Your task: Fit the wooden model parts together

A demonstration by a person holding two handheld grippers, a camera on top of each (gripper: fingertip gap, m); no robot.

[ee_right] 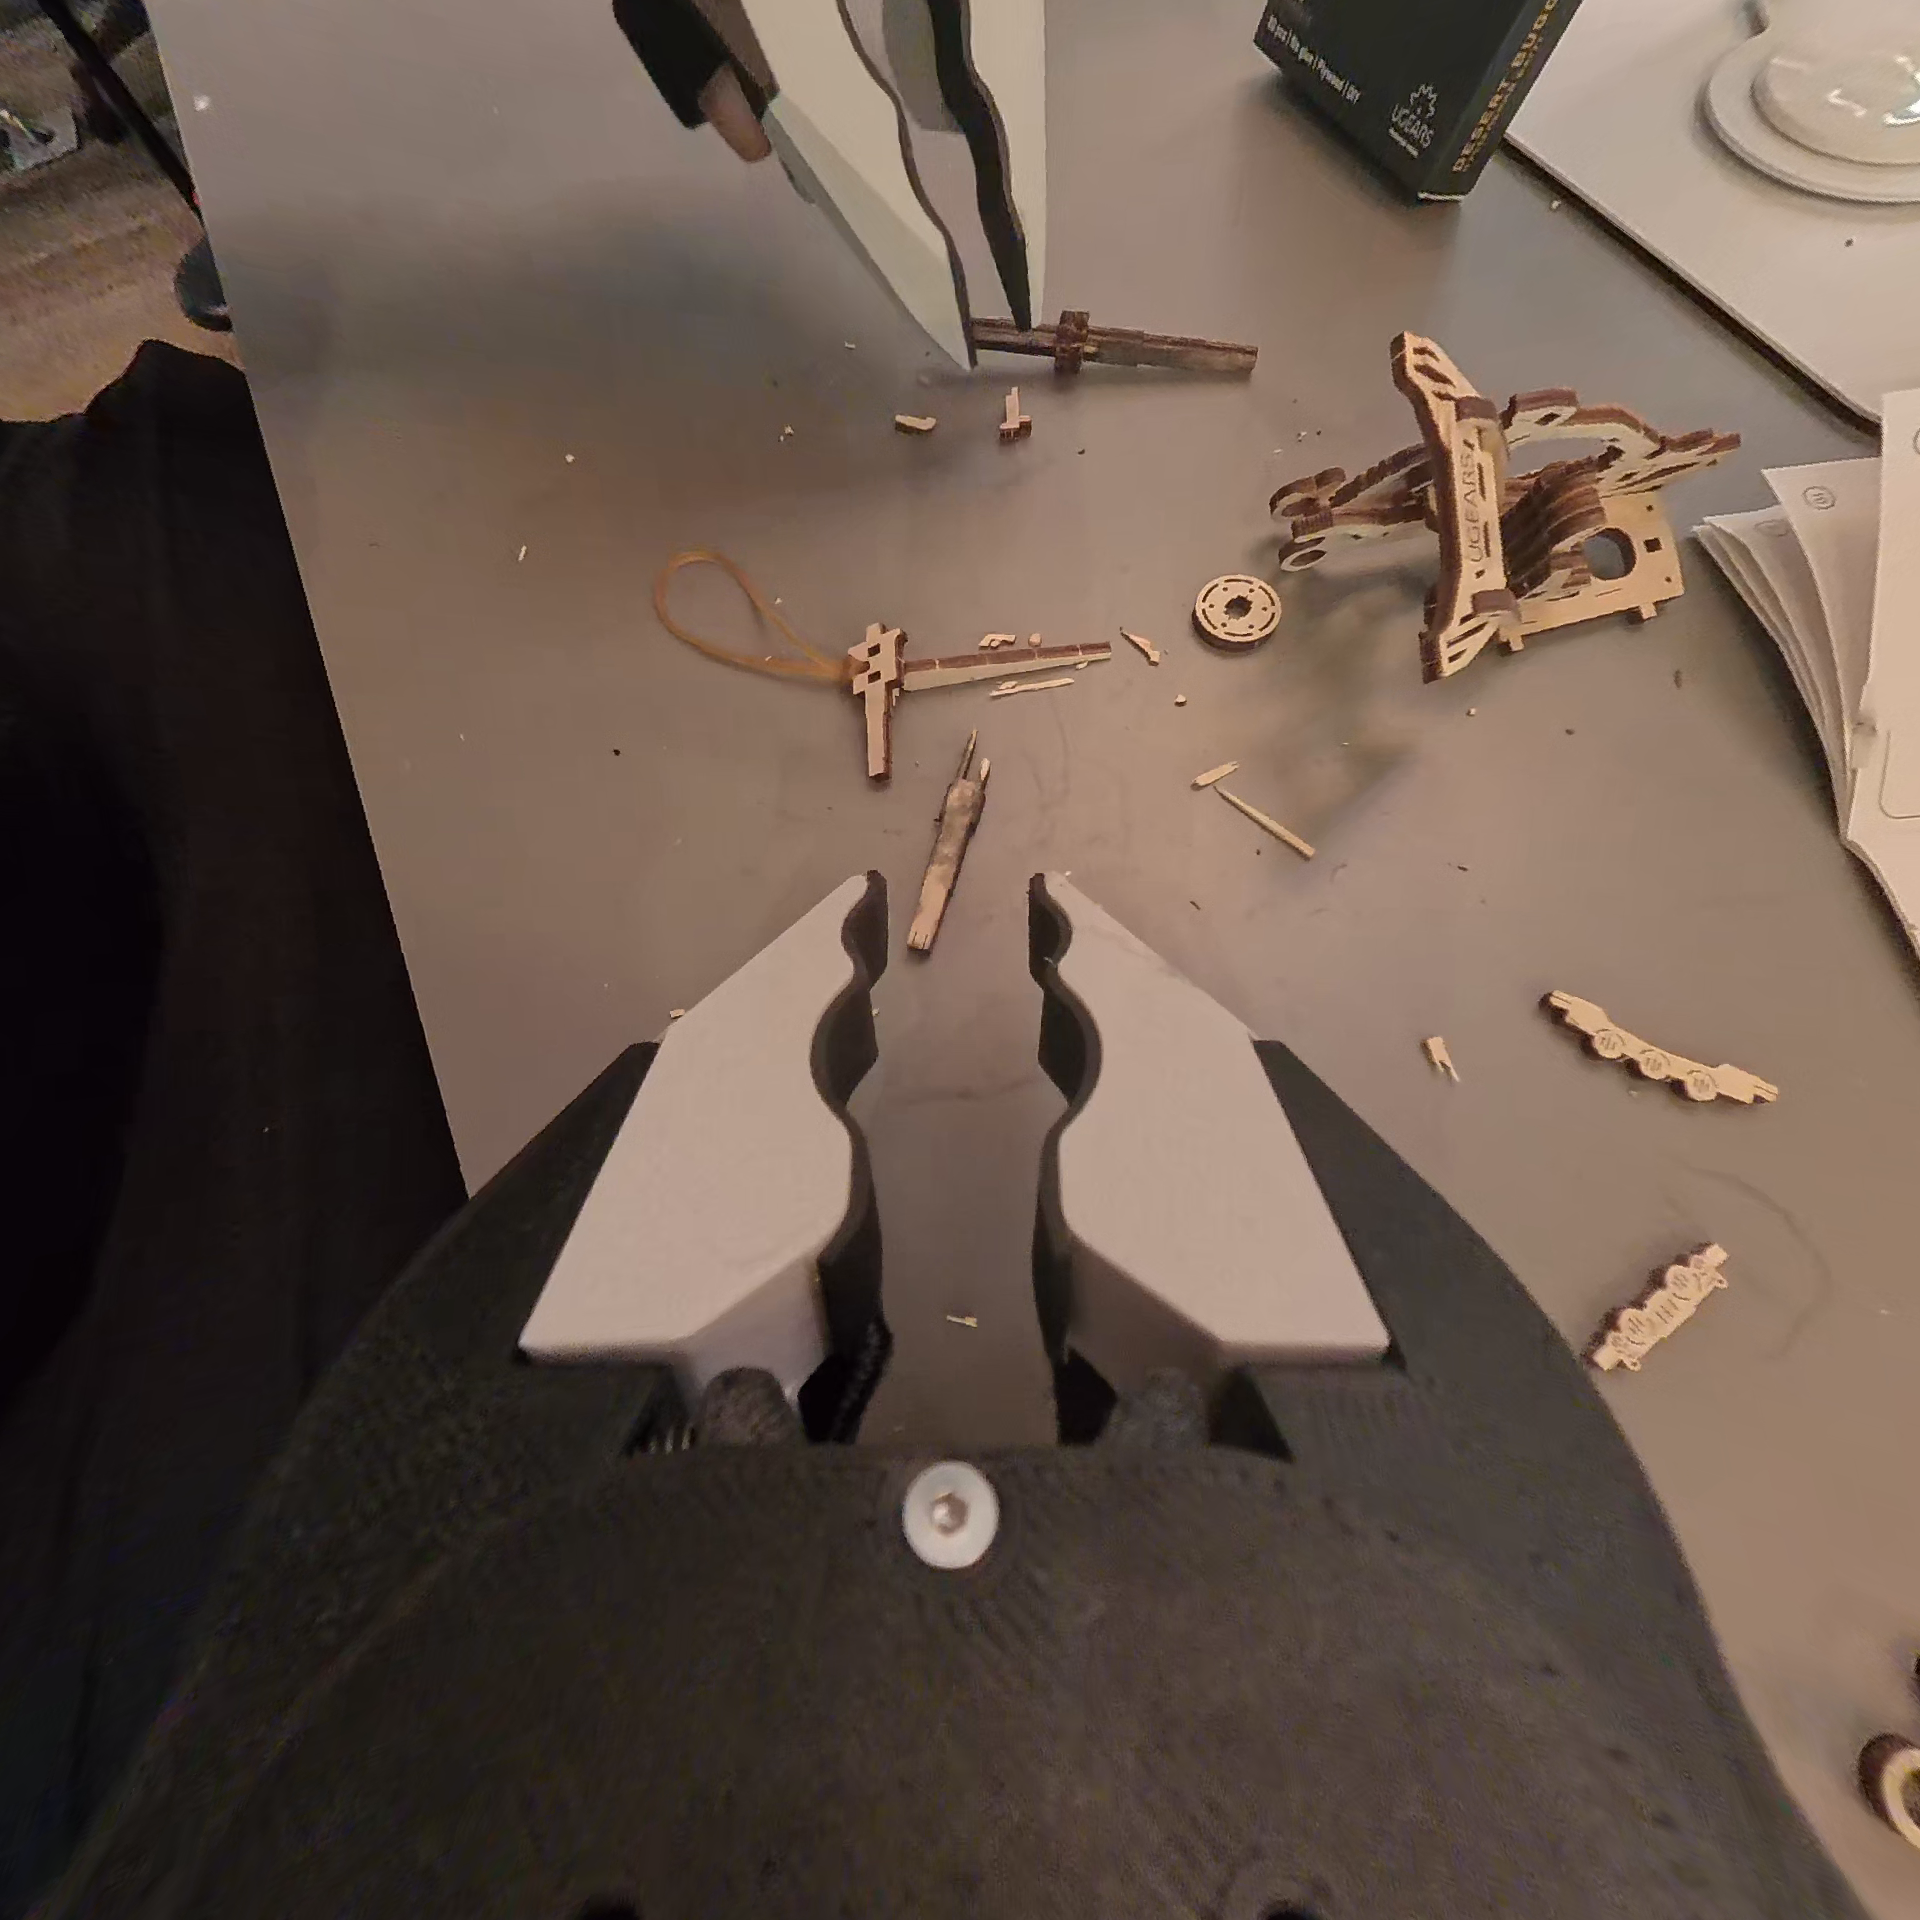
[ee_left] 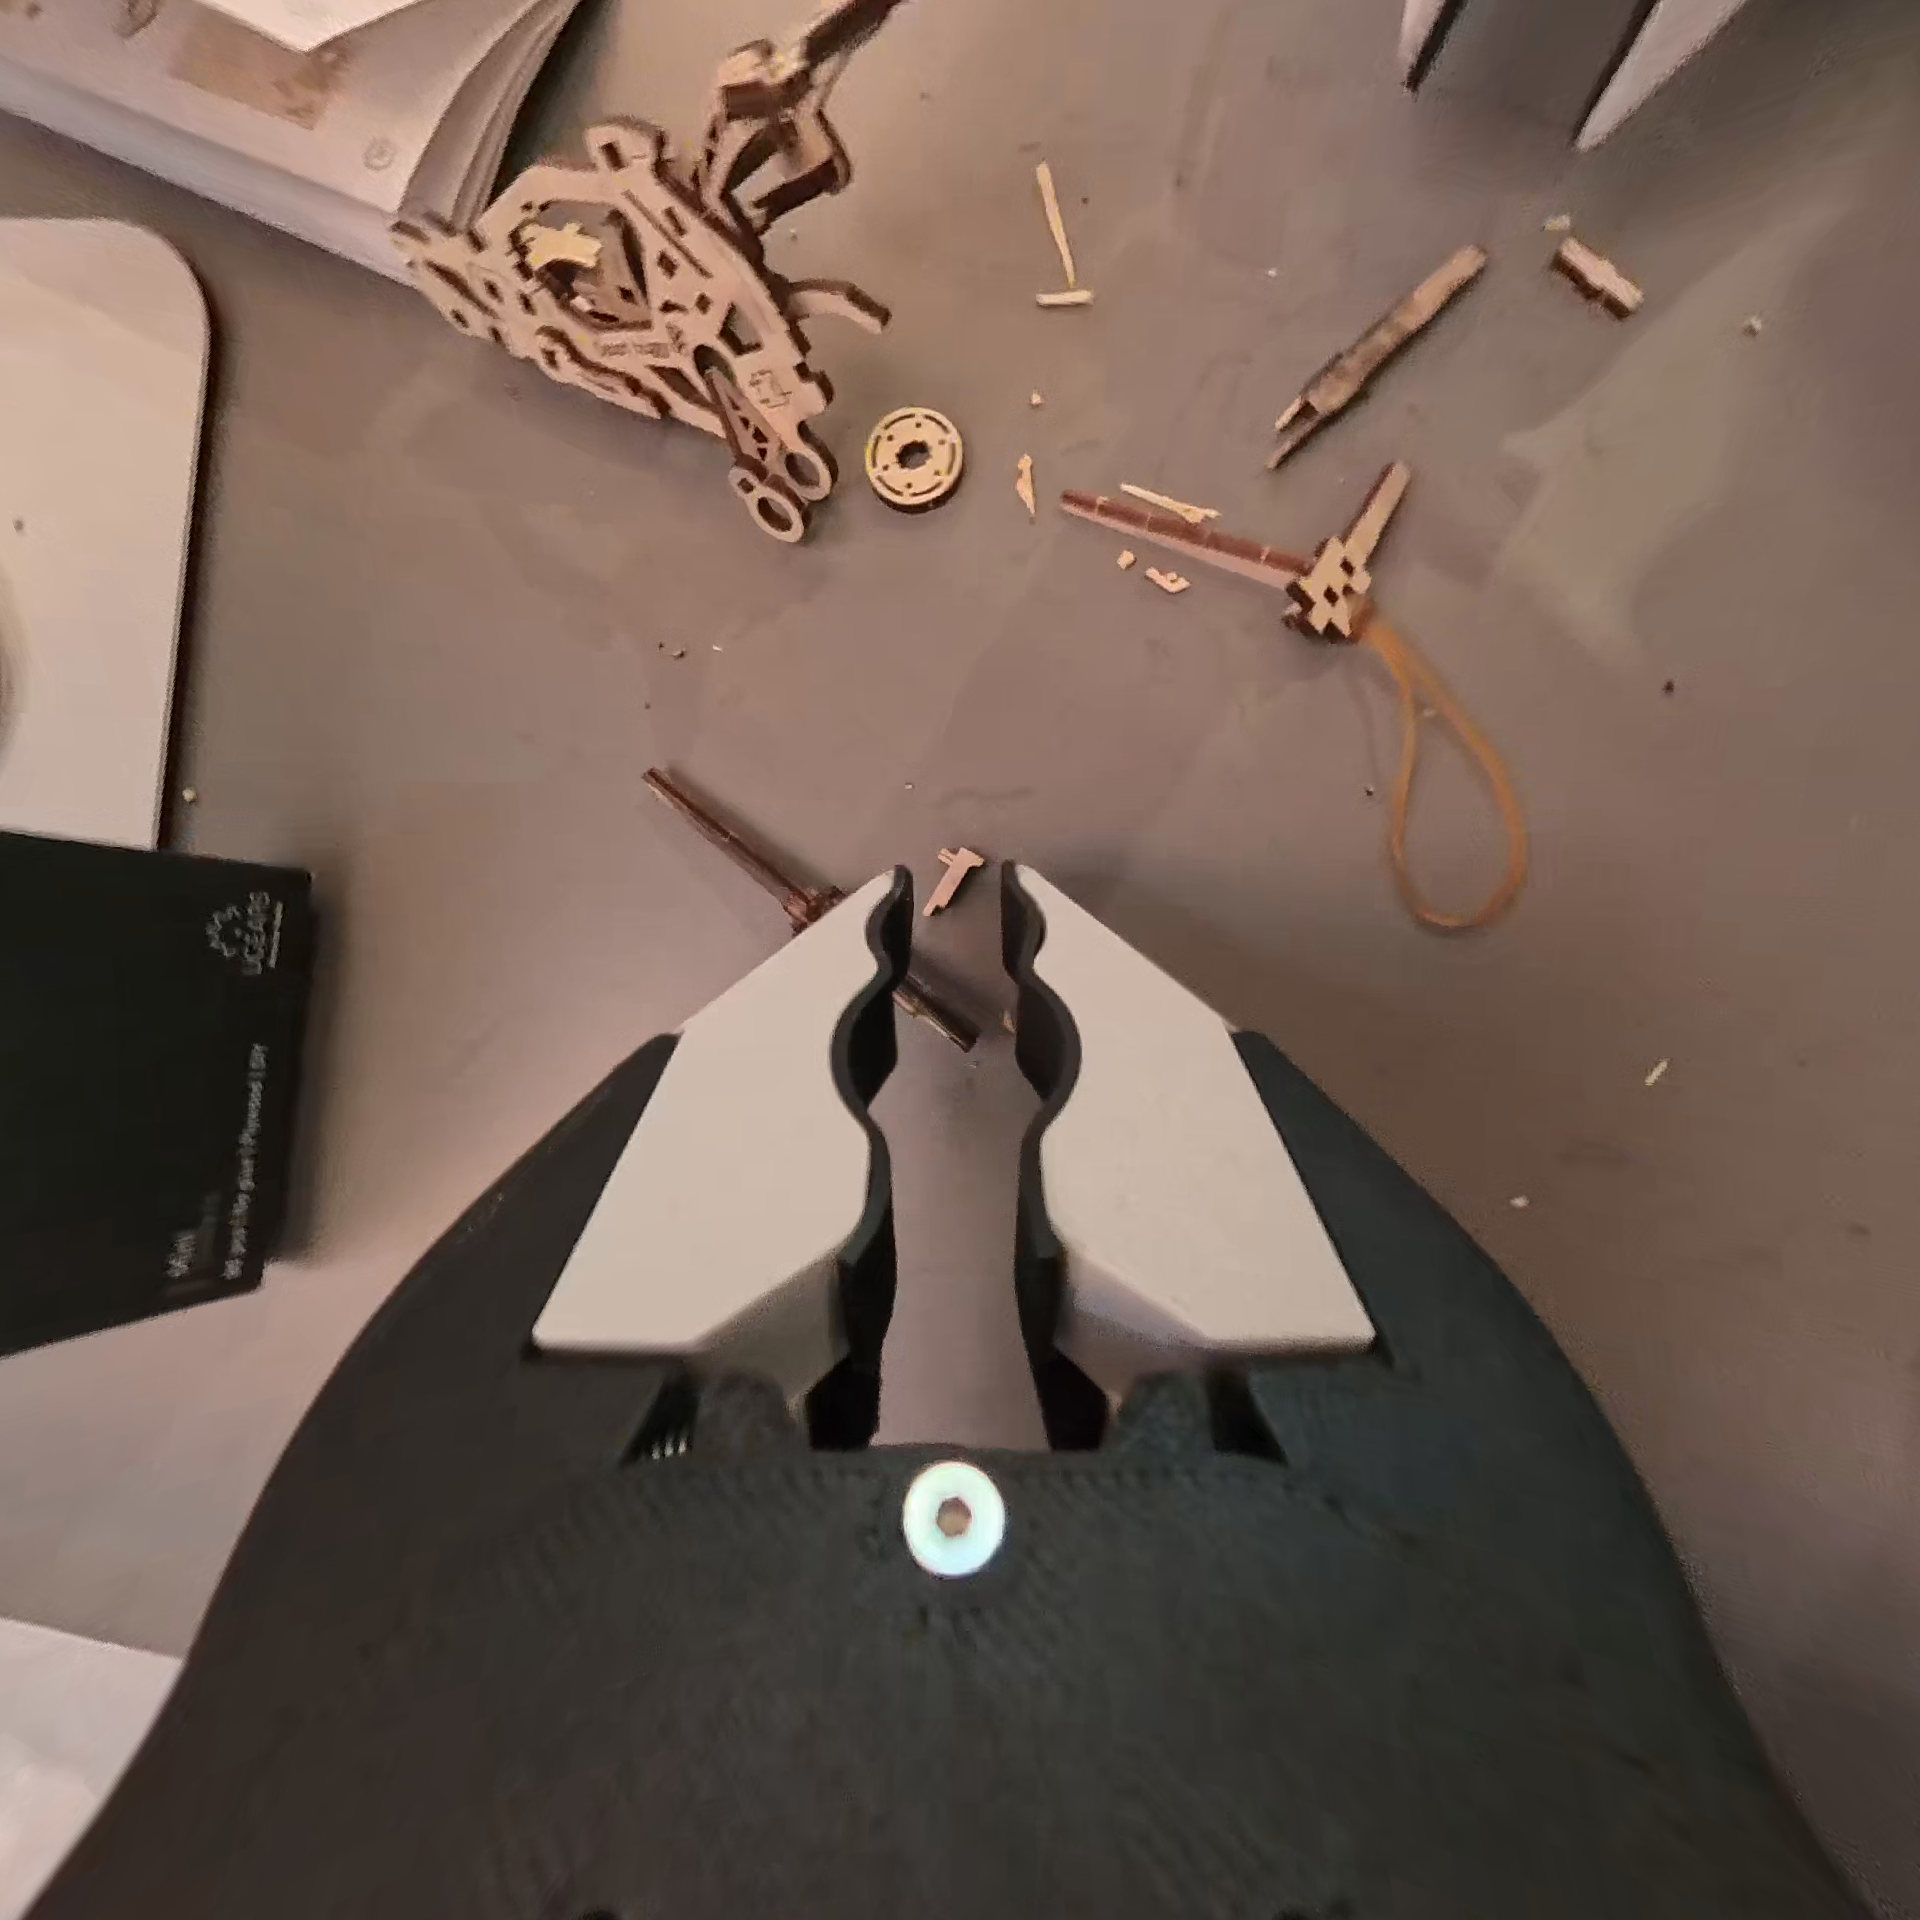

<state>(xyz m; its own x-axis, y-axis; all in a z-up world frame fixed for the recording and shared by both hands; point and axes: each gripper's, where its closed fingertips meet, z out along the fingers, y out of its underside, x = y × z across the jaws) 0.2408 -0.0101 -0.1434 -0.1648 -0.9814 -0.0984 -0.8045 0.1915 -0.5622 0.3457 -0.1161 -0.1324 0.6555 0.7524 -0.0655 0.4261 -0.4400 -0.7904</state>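
**Tongs and wooden model parts on the grey surface**

Left tongs [ee_left: 956, 883], jaws parted, tips down on the grey surface [ee_left: 520, 644] astride a dark notched wooden axle [ee_right: 1117, 351]. Right tongs [ee_right: 958, 894], parted and empty, point at a slim pale wooden stick [ee_right: 948, 847]. Part-built pale plywood model [ee_right: 1486, 520] at 2 o'clock in the right wrist view.

- Setting: hobby desk, likely in a home or office.
- Grey surface [ee_right: 1351, 935], scuffed and strewn with wood splinters.
- Half-built plywood model [ee_right: 1486, 530] and loose laser-cut parts.
- Dark kit box [ee_right: 1423, 94].
- Open instruction booklet [ee_right: 1829, 644] at the edge.
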